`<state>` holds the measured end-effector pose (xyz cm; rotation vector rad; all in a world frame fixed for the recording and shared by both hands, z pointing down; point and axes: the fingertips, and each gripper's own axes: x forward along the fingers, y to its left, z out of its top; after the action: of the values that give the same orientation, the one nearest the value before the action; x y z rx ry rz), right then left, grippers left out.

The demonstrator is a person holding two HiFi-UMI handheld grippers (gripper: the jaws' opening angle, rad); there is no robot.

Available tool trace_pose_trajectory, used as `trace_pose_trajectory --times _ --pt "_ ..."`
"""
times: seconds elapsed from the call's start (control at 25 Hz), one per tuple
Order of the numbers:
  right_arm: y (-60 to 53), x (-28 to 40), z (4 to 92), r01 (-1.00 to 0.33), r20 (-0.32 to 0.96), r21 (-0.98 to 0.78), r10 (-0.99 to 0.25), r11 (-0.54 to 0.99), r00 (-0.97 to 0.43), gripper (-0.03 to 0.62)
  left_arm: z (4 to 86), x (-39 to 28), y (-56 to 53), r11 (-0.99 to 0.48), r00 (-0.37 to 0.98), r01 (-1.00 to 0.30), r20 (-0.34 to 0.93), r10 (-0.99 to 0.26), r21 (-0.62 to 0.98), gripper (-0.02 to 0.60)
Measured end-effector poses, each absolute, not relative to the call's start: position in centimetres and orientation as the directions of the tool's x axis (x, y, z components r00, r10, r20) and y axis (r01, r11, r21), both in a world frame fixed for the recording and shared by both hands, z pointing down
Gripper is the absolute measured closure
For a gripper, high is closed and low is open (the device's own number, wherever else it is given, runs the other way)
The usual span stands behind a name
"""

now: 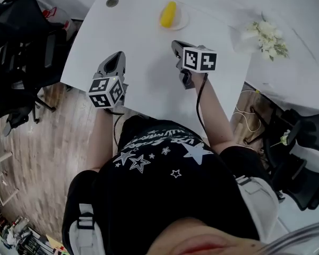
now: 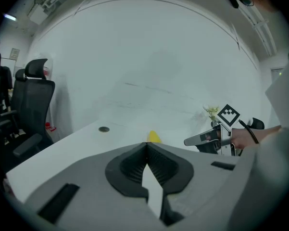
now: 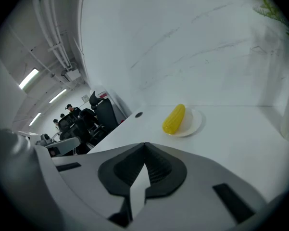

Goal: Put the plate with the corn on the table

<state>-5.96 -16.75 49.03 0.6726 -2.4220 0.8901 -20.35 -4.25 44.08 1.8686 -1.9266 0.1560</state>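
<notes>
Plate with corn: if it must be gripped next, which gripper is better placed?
Probably the right gripper: its shut, empty jaws lie nearer the plate with the corn than the left gripper, also shut.

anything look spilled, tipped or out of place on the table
Nothing stands out. The corn lies on its plate, which sits flat on the white table, and nothing is spilled around it.
</notes>
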Motion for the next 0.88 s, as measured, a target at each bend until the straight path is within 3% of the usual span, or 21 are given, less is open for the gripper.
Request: trace_pose_trajectory --times 0.32,0.88 --pt "-11.3 -9.7 46.8 -0.477 0.533 -0.447 -0.203 0.757 -0.822 0.588 42.3 -20.6 4.1 0.196 -0.109 -0.956 0.356 -0.928 0.217 0.575" --pt "4.2 -8.1 43.8 -0.367 0.479 -0.42 -0.141 0.83 -0.867 0.588 40.9 -16.5 23.3 0.335 -0.261 -0.922 0.326 -0.909 0.196 0.575"
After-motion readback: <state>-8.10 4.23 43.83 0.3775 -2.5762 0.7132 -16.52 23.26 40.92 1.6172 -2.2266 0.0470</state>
